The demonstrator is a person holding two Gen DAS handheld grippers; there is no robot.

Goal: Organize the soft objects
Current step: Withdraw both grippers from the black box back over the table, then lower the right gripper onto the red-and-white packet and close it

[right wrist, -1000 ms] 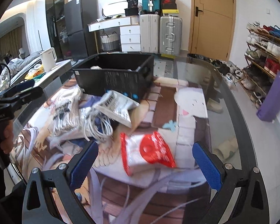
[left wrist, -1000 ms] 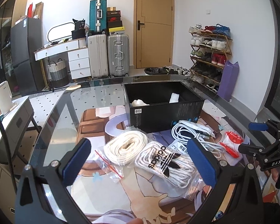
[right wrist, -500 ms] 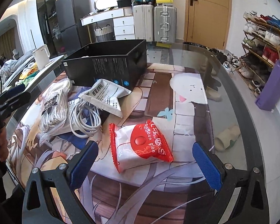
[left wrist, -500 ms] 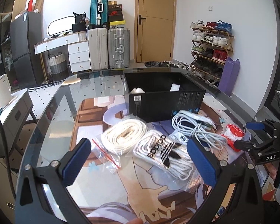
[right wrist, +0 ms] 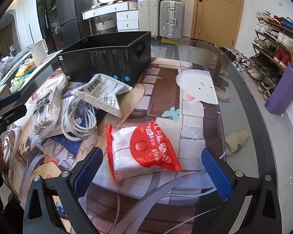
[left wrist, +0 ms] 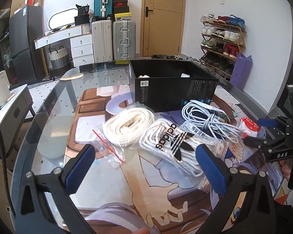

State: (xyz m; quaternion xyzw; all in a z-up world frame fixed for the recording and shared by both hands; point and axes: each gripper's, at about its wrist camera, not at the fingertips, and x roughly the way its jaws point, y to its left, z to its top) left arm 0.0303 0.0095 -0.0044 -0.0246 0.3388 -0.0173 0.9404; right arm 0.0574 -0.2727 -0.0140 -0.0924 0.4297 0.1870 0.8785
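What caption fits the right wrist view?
Open right gripper poised over a red-and-white packet on the glass table, with the black box behind.

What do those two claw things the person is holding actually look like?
Both are matte black frames with two splayed arms, silver screws at the joints and ridged blue pads on the fingers. The left gripper and right gripper match. Seen side-on, the right one carries white "DAS" lettering and a green light.

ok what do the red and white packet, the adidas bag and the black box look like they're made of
Red and white packet: glossy plastic film, with a crimped, serrated edge seal. Adidas bag: clear, shiny plastic; white laces show through. Black box: probably matte printed cardboard, given its flat, thin walls and sharp folded corners.
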